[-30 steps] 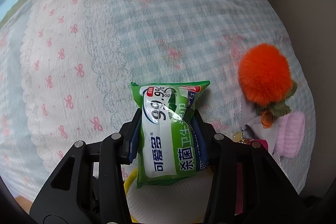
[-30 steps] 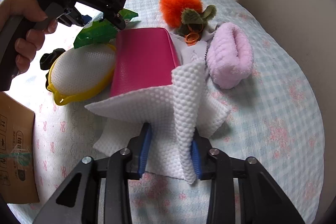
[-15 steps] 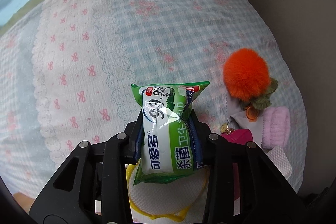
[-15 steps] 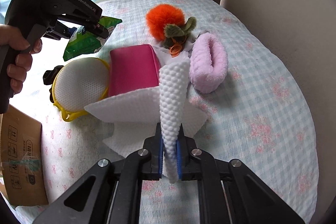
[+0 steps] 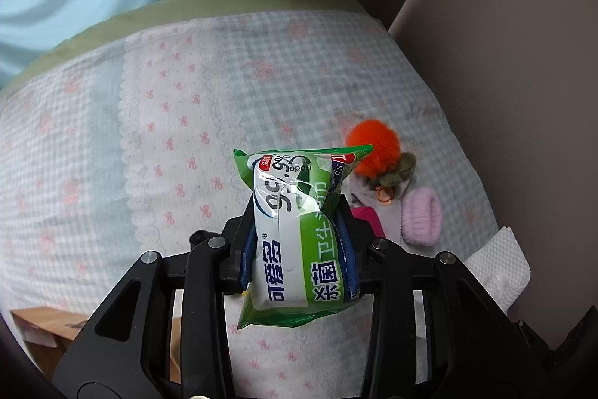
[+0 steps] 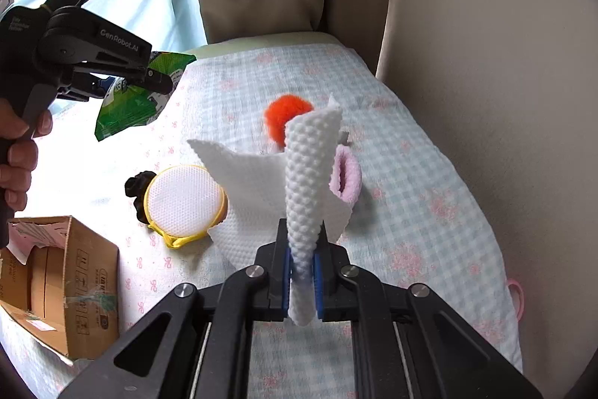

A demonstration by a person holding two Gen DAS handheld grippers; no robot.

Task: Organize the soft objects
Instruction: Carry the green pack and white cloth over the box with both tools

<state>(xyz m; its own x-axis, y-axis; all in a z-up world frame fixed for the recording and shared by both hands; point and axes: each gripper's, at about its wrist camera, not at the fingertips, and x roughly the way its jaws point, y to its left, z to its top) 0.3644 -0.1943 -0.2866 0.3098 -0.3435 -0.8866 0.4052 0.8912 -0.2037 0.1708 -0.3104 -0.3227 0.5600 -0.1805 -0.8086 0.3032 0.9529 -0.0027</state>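
- Both claws are higher than a second ago: the wipes pack (image 5: 299, 230) and the white cloth (image 6: 306, 189) now hang clear of the bed (image 6: 411, 174), and the pink pouch (image 5: 368, 217) that the cloth covered is partly bared.
- The left claw (image 5: 299, 249) has narrowed a little and pinches the wipes pack across its middle; the right claw (image 6: 302, 273) has closed tight and pinches a fold of the cloth, whose loose sheet droops below.
- My reading: two soft items are picked up together, probably bound for the box (image 6: 67, 283) at the bed's near left.
- Count: one wipes pack, one cloth, one orange pompom (image 5: 372, 146), one pink scrunchie (image 5: 422, 221), one pink pouch, one yellow-rimmed mesh pad (image 6: 183, 200), one black item (image 6: 136, 184) beside it, one box.
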